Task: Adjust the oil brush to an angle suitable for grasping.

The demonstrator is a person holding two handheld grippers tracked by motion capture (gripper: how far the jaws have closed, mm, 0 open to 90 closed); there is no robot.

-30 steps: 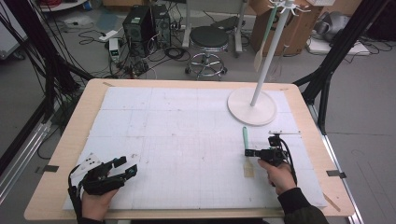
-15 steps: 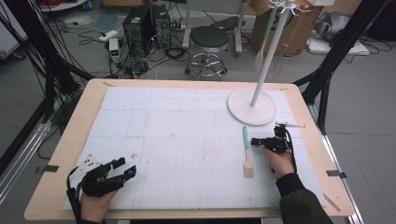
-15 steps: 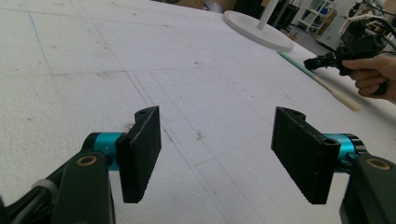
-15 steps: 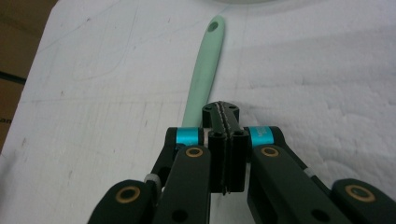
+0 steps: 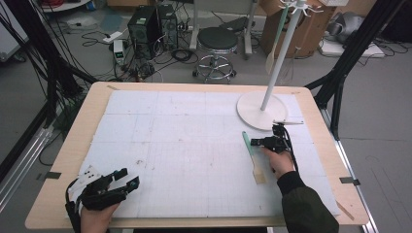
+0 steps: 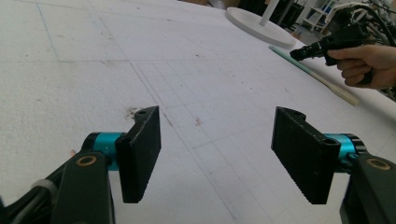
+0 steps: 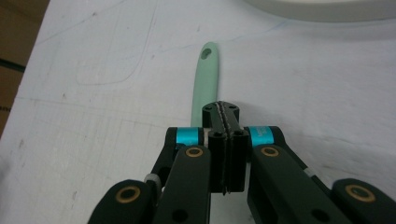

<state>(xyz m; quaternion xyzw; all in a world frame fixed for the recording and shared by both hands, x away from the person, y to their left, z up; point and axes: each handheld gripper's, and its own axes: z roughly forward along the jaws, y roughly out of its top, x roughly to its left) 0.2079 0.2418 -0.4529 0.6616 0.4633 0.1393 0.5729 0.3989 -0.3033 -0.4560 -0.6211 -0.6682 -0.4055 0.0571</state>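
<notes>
Mint-green spatula with pale wooden blade lying flat; right gripper hovering above handle, jaws pressed together. Needing opening first, then lowering astride handle. Left gripper spread, empty.

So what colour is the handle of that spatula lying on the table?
Pale mint green handle, with a hanging hole at its end; the right gripper view shows it best.

Mint-green handle and pale cream blade on the spatula, lying just beside the plain white round stand base. Black jaws with turquoise collars and brass-coloured pivots on the right gripper and the left gripper. White mat with a faint grid of lines under the stand base, on a light wood table.
</notes>
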